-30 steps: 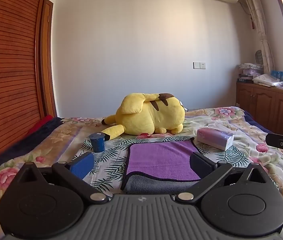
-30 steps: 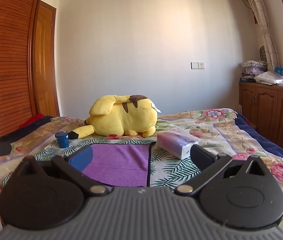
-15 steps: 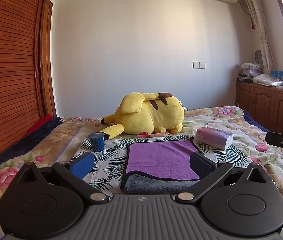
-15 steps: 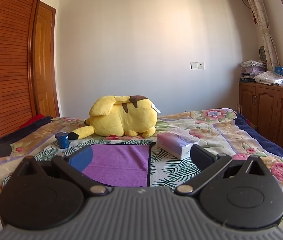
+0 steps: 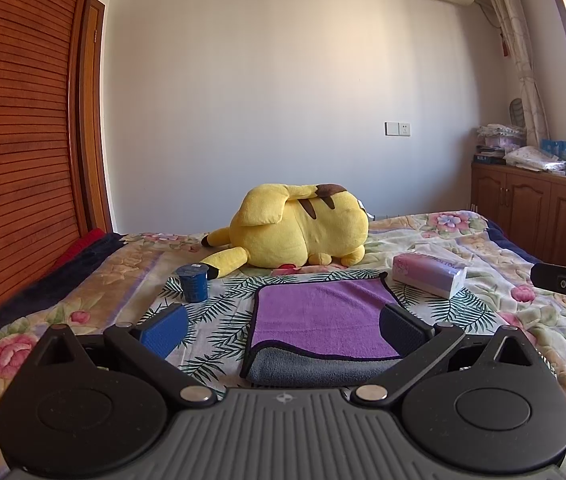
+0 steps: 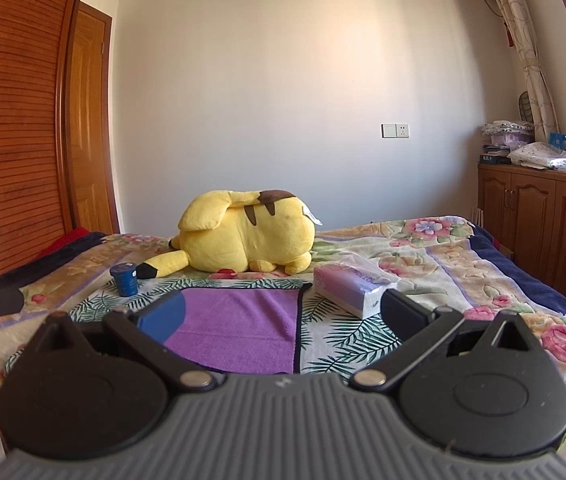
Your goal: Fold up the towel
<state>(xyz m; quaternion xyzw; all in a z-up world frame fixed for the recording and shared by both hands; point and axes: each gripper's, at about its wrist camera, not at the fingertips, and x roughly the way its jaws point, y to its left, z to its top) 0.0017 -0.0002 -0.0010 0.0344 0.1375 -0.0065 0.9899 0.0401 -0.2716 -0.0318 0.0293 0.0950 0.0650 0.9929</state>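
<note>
Now | left hand-held gripper (image 5: pixel 283 330) wide, empty | right hand-held gripper (image 6: pixel 281 316) wide, empty | towel (image 5: pixel 323 320) folded on bed (image 5: pixel 503 300)

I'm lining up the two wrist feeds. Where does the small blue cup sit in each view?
Left wrist view: the small blue cup stands left of centre, left of the purple towel, near the plush's tail.
Right wrist view: the cup stands further left, again by the tail.
Shared landmark: the yellow plush toy behind the towel.
</note>
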